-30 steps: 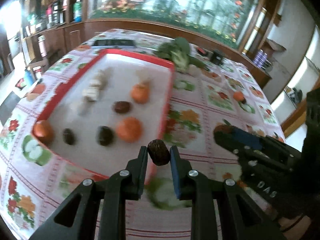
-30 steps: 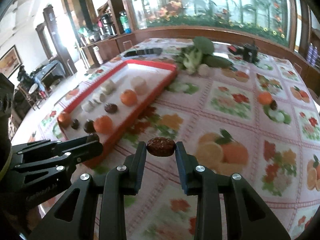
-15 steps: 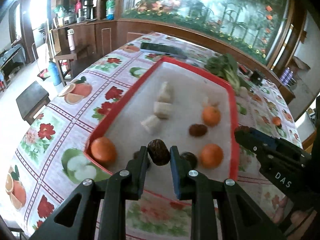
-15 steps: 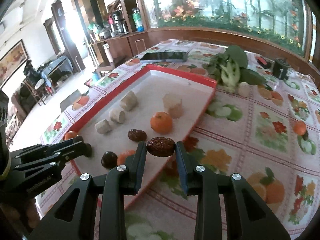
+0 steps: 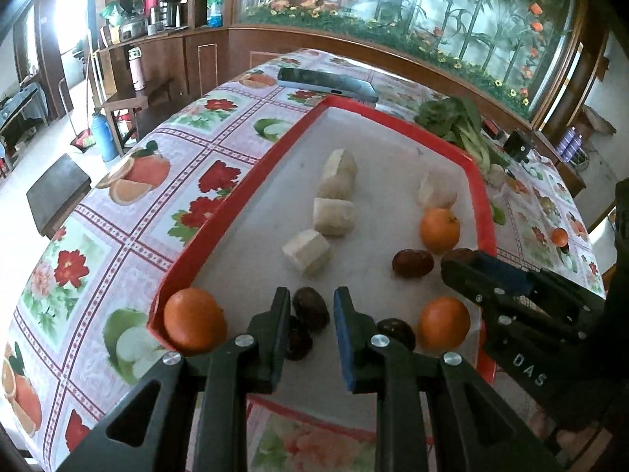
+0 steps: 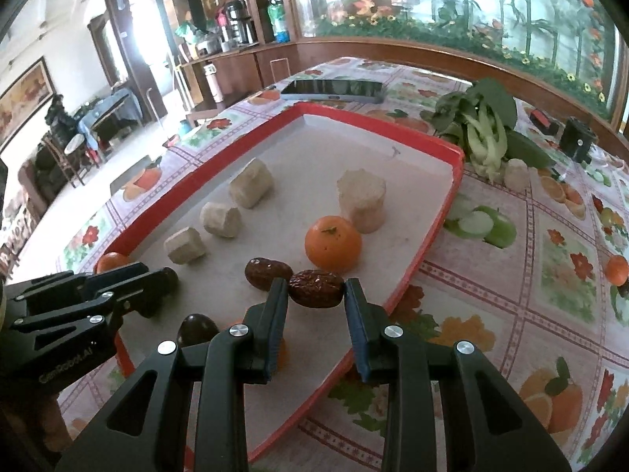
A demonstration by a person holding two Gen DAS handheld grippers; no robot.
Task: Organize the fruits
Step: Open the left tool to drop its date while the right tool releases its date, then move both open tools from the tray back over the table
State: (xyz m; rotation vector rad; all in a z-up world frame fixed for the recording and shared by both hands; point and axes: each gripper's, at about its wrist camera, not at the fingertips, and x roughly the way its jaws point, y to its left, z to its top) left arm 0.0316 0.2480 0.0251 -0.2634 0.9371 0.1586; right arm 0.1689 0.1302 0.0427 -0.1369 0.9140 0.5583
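Left wrist view: my left gripper (image 5: 311, 310) pinches a wrinkled dark-brown date (image 5: 310, 308), right gripper (image 6: 315, 290) clamps another (image 6: 314, 288), above the red-rimmed tray's (image 5: 220, 212) near edge. Risk: crowded dates, dropped ones roll.

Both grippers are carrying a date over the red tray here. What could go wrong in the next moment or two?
1. The left gripper holds its date right above another dark fruit and beside an orange; setting down could knock them.
2. The right gripper pinches its date only by the ends, so it might slip.
3. That date hangs near the red tray rim and might roll off.
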